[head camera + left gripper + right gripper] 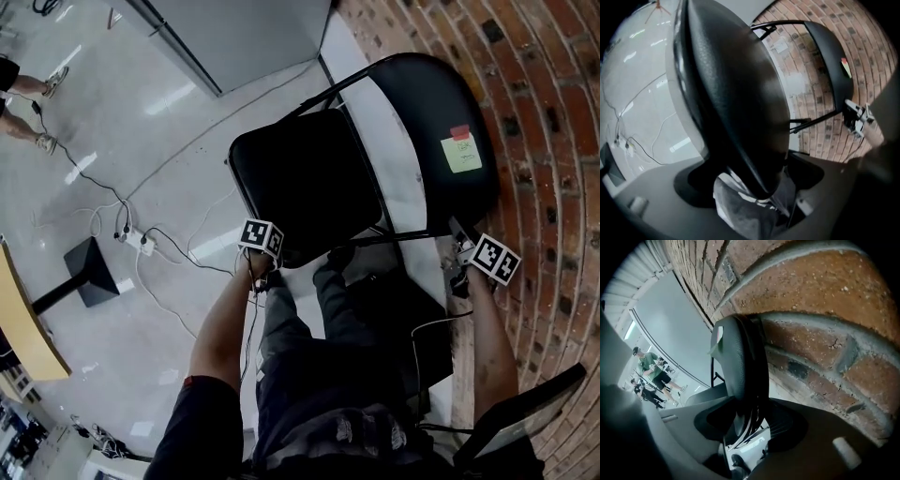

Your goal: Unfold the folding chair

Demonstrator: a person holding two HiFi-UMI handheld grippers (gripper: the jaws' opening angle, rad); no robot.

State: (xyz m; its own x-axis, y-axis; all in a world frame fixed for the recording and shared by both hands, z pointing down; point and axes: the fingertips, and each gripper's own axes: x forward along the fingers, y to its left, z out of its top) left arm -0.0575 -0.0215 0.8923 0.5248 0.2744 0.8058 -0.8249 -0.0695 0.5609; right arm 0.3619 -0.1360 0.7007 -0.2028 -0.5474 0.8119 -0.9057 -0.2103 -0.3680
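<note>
A black folding chair stands against the brick wall, with its padded seat point(305, 183) swung out from the backrest point(427, 112). The backrest bears a green sticky note point(461, 153). My left gripper point(270, 251) is at the seat's near corner. In the left gripper view the seat point(736, 93) fills the space between the jaws of that gripper point(761, 187), which is shut on its edge. My right gripper point(462, 246) is at the backrest's lower near edge. In the right gripper view the backrest point(740, 362) stands edge-on between the jaws of that gripper point(745, 427), which is shut on it.
The brick wall point(553, 141) runs close behind the chair. On the grey floor to the left lie cables and a power strip point(136, 239), a black stand base point(89, 272) and a wooden table edge point(23, 319). People stand far off point(649, 366). My legs point(309, 328) are under the seat.
</note>
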